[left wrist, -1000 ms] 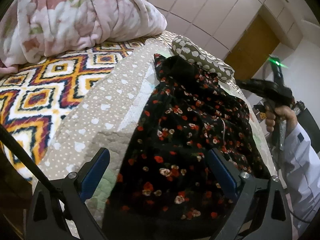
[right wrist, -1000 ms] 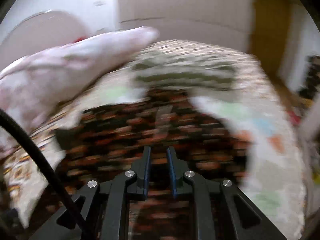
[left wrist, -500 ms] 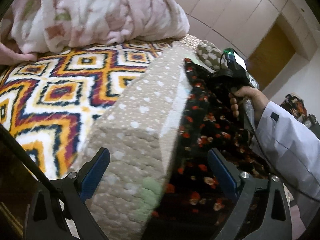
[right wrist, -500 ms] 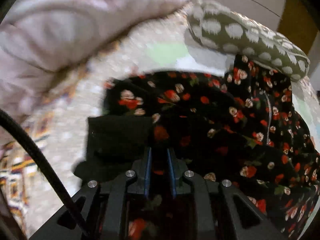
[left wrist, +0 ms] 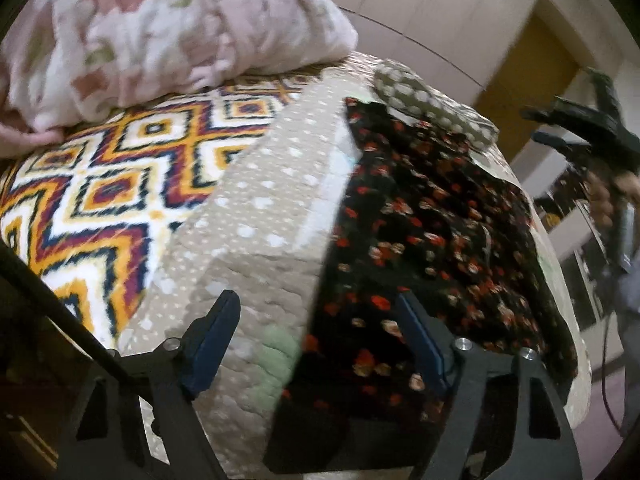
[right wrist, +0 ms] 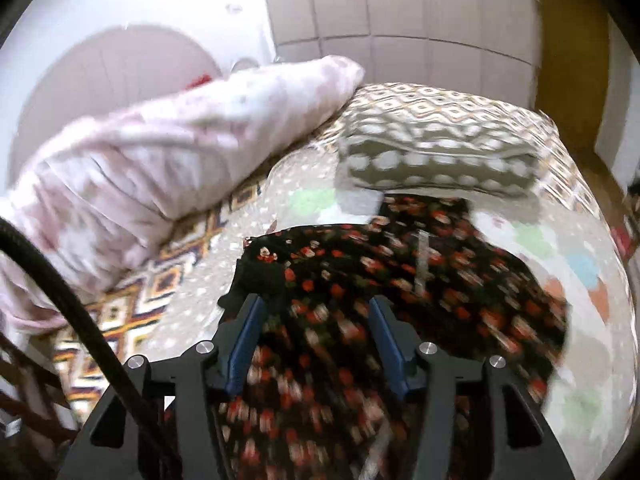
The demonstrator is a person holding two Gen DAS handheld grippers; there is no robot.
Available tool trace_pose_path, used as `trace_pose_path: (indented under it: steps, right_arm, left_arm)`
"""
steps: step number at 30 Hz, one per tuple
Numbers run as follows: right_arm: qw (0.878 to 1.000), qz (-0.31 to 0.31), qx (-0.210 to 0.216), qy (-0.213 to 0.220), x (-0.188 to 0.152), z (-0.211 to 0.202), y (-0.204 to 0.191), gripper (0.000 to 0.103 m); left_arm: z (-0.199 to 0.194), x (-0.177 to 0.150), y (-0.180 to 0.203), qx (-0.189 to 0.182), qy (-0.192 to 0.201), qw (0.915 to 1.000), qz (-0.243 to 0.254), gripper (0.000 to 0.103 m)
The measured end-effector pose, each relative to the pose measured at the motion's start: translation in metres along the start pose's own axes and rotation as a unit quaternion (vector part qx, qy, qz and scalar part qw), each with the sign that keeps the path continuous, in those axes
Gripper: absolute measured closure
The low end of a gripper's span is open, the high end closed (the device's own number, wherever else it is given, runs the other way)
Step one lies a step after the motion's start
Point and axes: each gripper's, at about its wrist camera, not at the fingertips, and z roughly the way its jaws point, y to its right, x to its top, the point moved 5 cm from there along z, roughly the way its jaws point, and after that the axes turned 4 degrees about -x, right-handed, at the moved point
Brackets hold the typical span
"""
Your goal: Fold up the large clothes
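Claws: two (left wrist: 316, 340) (right wrist: 316, 340), empty; one floral garment (left wrist: 432, 240).

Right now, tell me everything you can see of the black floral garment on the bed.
The black floral garment is thin, soft-looking cloth printed with small red and cream flowers. It lies spread, partly folded and rumpled, on the beige dotted quilt, its far end close to the grey spotted pillow. A pale zipper line runs down its middle, and a plain black flap sticks out at its left edge in the right wrist view. The near hem reaches the bed's edge. Neither gripper grips it.
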Motion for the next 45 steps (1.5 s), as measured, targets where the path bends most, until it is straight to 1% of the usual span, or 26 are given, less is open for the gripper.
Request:
trace_pose_path:
  steps: [2, 4, 6, 8, 10, 11, 12, 15, 17, 19, 20, 22, 24, 25, 27, 30, 32, 35, 38, 40, 41, 43, 44, 45]
  right_arm:
    - [1.0, 0.023, 0.004, 0.002, -0.013, -0.034, 0.023, 0.042]
    - [0.999, 0.042, -0.003, 0.002, -0.042, -0.069, 0.054, 0.04]
    - [0.998, 0.062, -0.022, 0.005, -0.075, -0.098, 0.088, 0.035]
    - [0.995, 0.088, -0.05, 0.002, -0.117, -0.119, 0.127, 0.034]
    - [0.991, 0.118, -0.068, -0.014, -0.154, -0.123, 0.161, 0.034]
    - [0.987, 0.143, -0.076, -0.026, -0.181, -0.123, 0.18, 0.034]
    - [0.983, 0.16, -0.078, -0.033, -0.199, -0.122, 0.192, 0.034]
    - [0.973, 0.214, -0.072, -0.052, -0.255, -0.117, 0.22, 0.034]
    - [0.968, 0.236, -0.064, -0.055, -0.282, -0.115, 0.23, 0.034]
    - [0.965, 0.254, -0.042, -0.057, -0.303, -0.111, 0.23, 0.034]
    - [0.963, 0.262, -0.022, -0.054, -0.311, -0.111, 0.229, 0.034]
    - [0.959, 0.28, 0.032, -0.044, -0.323, -0.111, 0.224, 0.034]
    - [0.955, 0.287, 0.063, -0.036, -0.33, -0.11, 0.218, 0.034]
    - [0.955, 0.286, 0.066, -0.033, -0.332, -0.108, 0.214, 0.034]
    - [0.954, 0.29, 0.068, -0.025, -0.334, -0.107, 0.209, 0.033]
    - [0.95, 0.303, 0.071, -0.017, -0.334, -0.107, 0.208, 0.033]
    - [0.949, 0.306, 0.07, -0.014, -0.336, -0.108, 0.209, 0.034]
    - [0.949, 0.311, 0.057, -0.005, -0.337, -0.114, 0.21, 0.035]
    - [0.946, 0.321, 0.036, 0.017, -0.339, -0.124, 0.22, 0.035]
    - [0.943, 0.331, 0.03, 0.022, -0.342, -0.128, 0.227, 0.035]
    - [0.942, 0.334, 0.031, 0.017, -0.345, -0.127, 0.229, 0.035]
    - [0.941, 0.337, 0.039, 0.01, -0.349, -0.125, 0.23, 0.035]
    - [0.941, 0.336, 0.043, 0.008, -0.35, -0.124, 0.229, 0.035]
    - [0.942, 0.332, 0.048, 0.007, -0.35, -0.123, 0.226, 0.035]
  left_arm:
    - [0.0, 0.002, 0.008, -0.006, -0.004, 0.9999, 0.013, 0.024]
    - [0.004, 0.005, 0.013, -0.003, -0.011, 0.9997, 0.023, 0.024]
    - [0.012, 0.007, 0.016, -0.007, -0.023, 0.9992, 0.033, 0.024]
    - [0.018, 0.009, 0.016, -0.004, -0.032, 0.9988, 0.036, 0.024]
    - [0.024, 0.01, 0.015, 0.005, -0.038, 0.9982, 0.046, 0.024]
    - [0.027, 0.01, 0.014, 0.012, -0.04, 0.9978, 0.051, 0.024]
    - [0.03, 0.01, 0.012, 0.013, -0.042, 0.9977, 0.052, 0.024]
    - [0.041, 0.007, 0.006, -0.012, -0.062, 0.9972, 0.04, 0.023]
    - [0.049, 0.004, -0.002, -0.034, -0.079, 0.9962, 0.007, 0.023]
    - [0.055, 0.001, -0.009, -0.064, -0.092, 0.9933, -0.027, 0.023]
    - [0.055, -0.001, -0.01, -0.076, -0.09, 0.9922, -0.04, 0.023]
    - [0.055, -0.001, -0.011, -0.1, -0.085, 0.9897, -0.059, 0.02]
    - [0.057, -0.002, -0.01, -0.127, -0.086, 0.9854, -0.074, 0.02]
    - [0.058, -0.003, -0.008, -0.131, -0.088, 0.9844, -0.077, 0.019]
    - [0.061, -0.006, -0.006, -0.125, -0.088, 0.9853, -0.076, 0.019]
    - [0.063, -0.011, 0.0, -0.118, -0.073, 0.9891, -0.05, 0.014]
    - [0.063, -0.014, 0.003, -0.119, -0.069, 0.9901, -0.031, 0.01]
    - [0.062, -0.018, 0.007, -0.118, -0.069, 0.9906, -0.005, 0.009]
    - [0.059, -0.021, 0.009, -0.12, -0.086, 0.989, 0.004, 0.01]
    - [0.056, -0.024, 0.009, -0.139, -0.096, 0.9856, -0.006, 0.011]
    - [0.052, -0.026, 0.01, -0.155, -0.098, 0.9829, -0.011, 0.013]
    - [0.046, -0.032, 0.011, -0.184, -0.105, 0.9771, -0.019, 0.021]
    - [0.043, -0.035, 0.01, -0.198, -0.11, 0.9738, -0.022, 0.023]
    - [0.042, -0.037, 0.009, -0.205, -0.114, 0.9717, -0.025, 0.027]
